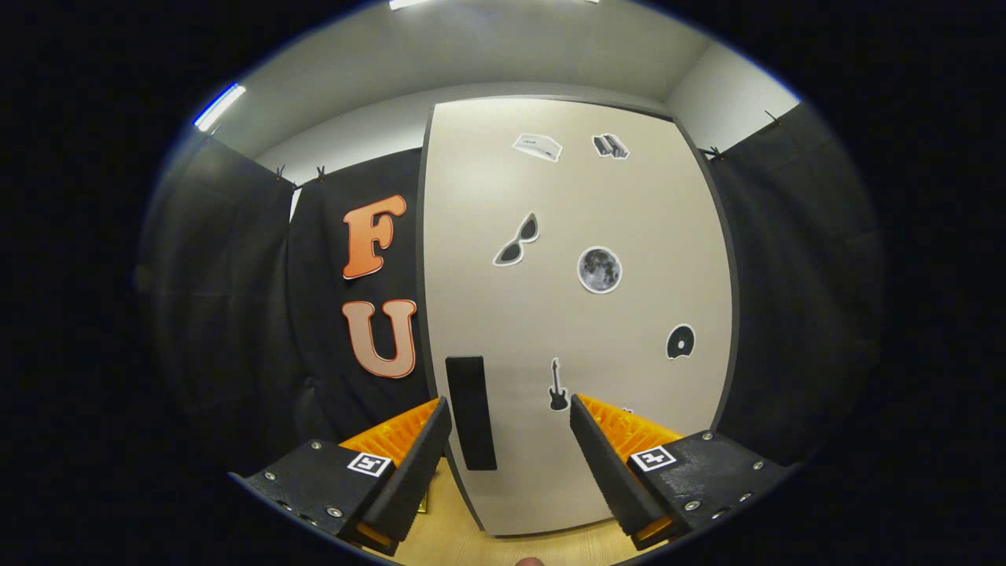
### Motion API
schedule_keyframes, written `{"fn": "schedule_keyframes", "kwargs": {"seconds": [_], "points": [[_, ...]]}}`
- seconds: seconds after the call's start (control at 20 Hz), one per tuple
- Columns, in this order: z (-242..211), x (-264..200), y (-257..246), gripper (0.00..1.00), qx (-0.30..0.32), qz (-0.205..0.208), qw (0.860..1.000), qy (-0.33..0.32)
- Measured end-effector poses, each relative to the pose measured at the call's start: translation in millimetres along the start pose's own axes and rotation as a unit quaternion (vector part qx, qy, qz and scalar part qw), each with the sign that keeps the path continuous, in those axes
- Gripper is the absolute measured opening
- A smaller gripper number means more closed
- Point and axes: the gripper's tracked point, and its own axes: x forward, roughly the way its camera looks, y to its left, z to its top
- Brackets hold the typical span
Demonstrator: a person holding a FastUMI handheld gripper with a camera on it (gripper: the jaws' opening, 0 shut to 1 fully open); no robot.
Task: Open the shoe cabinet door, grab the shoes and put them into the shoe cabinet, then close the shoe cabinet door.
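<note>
pale beige laminate with a dark edge band, the shoe cabinet door (581, 314) stands closed ahead of my gripper (509, 440), rising from the light wooden floor (448, 534) between the booth's black cloth walls. scattered over its face are small stickers: sunglasses (516, 240), a moon (600, 270), a disc (681, 342), a guitar (558, 385). near the door's edge on my left side sits the dark upright handle (470, 412), a narrow black slab just ahead of my fingers and close to the left one. my fingers are spread wide and pinch nothing. the door is not yet opened, and no shoes are before me, so i judge this the reach for the handle. to do it well, i would shift a little left so the handle sits centred between the fingers, go in square to the door, close on both of its long sides, then pull along the door's swing, not straight back. whether the slab stands proud or is a recess, i cannot tell.
</note>
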Motion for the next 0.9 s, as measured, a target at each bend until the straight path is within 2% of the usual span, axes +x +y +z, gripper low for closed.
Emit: {"fn": "schedule_keyframes", "kwargs": {"seconds": [0.45,0.9], "points": [[21.6,-118.0,-56.3,0.95,0.0,-0.02,1.0,0.016],[35.7,-201.4,-70.9,0.95,0.003,0.007,1.0,0.015]]}}
